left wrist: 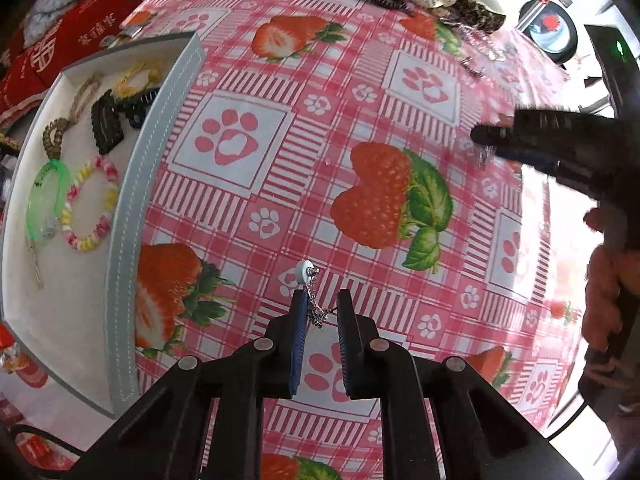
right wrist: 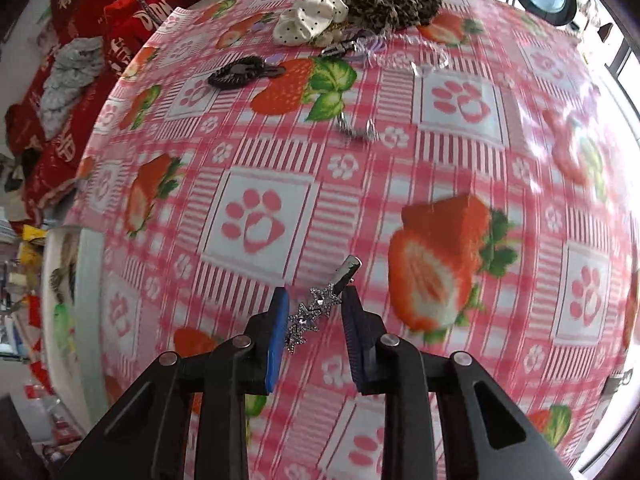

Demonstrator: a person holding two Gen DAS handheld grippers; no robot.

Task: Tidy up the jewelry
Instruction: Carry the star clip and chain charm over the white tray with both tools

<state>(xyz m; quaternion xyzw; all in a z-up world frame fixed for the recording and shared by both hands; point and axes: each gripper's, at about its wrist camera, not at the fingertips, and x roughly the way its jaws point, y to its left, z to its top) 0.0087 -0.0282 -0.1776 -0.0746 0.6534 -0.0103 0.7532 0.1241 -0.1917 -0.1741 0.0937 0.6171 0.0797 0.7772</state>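
Observation:
My left gripper (left wrist: 323,298) holds a small pearl earring with a silver chain (left wrist: 308,280) between its fingers, above the strawberry tablecloth. A grey-rimmed white tray (left wrist: 132,208) lies to its left with bracelets, hair ties and a dark clip inside. My right gripper (right wrist: 316,294) is shut on a silver star hair clip (right wrist: 320,304) that lies slanted across the jaws, above the table. The right gripper also shows in the left wrist view (left wrist: 520,136) at the far right. The tray's edge shows in the right wrist view (right wrist: 86,280) at the left.
At the far table edge lie a white dotted scrunchie (right wrist: 312,20), a leopard bow (right wrist: 392,4), a black claw clip (right wrist: 240,72) and small silver pieces (right wrist: 356,128). Red cloth (right wrist: 100,40) lies beyond the table on the left.

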